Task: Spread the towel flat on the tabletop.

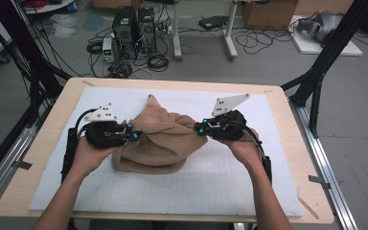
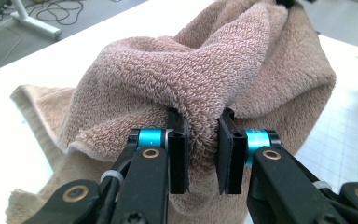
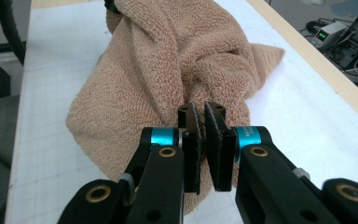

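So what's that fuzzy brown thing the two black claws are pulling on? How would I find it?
Look at the wooden table with the white gridded mat on it. In the mat's middle sits a light brown terry towel, bunched into a lump. The left gripper pinches one side and the right gripper the other; it is the one soft, fuzzy thing there.

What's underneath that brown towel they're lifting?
The towel sits bunched on a white gridded mat that covers the wooden table. Both tools grip its sides. Whatever lies directly beneath the heap is covered by cloth.
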Demonstrator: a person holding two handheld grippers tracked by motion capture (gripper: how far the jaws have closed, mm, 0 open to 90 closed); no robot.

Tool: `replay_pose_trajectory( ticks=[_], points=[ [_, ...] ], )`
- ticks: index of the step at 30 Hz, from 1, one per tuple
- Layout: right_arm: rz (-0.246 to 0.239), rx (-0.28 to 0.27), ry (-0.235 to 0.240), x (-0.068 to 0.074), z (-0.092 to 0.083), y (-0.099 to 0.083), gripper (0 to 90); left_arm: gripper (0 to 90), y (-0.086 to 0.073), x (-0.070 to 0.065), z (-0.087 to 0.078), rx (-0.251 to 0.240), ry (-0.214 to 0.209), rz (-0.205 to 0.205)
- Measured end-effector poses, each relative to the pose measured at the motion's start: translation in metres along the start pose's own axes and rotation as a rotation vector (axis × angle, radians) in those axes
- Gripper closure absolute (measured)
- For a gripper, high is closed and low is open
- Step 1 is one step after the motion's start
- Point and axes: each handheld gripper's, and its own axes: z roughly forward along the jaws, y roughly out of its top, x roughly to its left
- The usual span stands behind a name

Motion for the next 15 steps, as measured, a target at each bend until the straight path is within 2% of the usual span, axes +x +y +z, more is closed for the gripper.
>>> replay_pose_trajectory(
  ticks=[3, 5, 7, 8, 10, 11, 15],
  points=[
    [-0.001, 0.023, 0.001, 0.007, -0.005, -0.006, 85.5, 76.8, -0.002, -0.009, 0.005, 0.041, 0.000, 0.030],
    [0.005, 0.038, 0.011, 0.013, -0.001, -0.015, 85.5, 76.8, -0.010, -0.015, 0.009, 0.071, 0.002, 0.040],
    [0.019, 0.050, 0.031, 0.019, 0.005, -0.028, 85.5, 76.8, -0.024, -0.019, 0.014, 0.093, -0.014, 0.027],
    [0.019, 0.050, 0.031, 0.019, 0.005, -0.028, 85.5, 76.8, -0.031, -0.022, 0.015, 0.113, -0.013, 0.032],
    [0.043, 0.057, 0.060, 0.025, 0.016, -0.044, 85.5, 76.8, -0.047, -0.027, 0.018, 0.142, -0.022, 0.017],
    [0.067, 0.071, 0.084, 0.032, 0.026, -0.057, 85.5, 76.7, -0.055, -0.031, 0.019, 0.156, -0.019, 0.024],
    [0.077, 0.101, 0.121, 0.048, 0.040, -0.077, 85.5, 76.9, -0.077, -0.042, 0.016, 0.174, -0.023, 0.023]
  ],
)
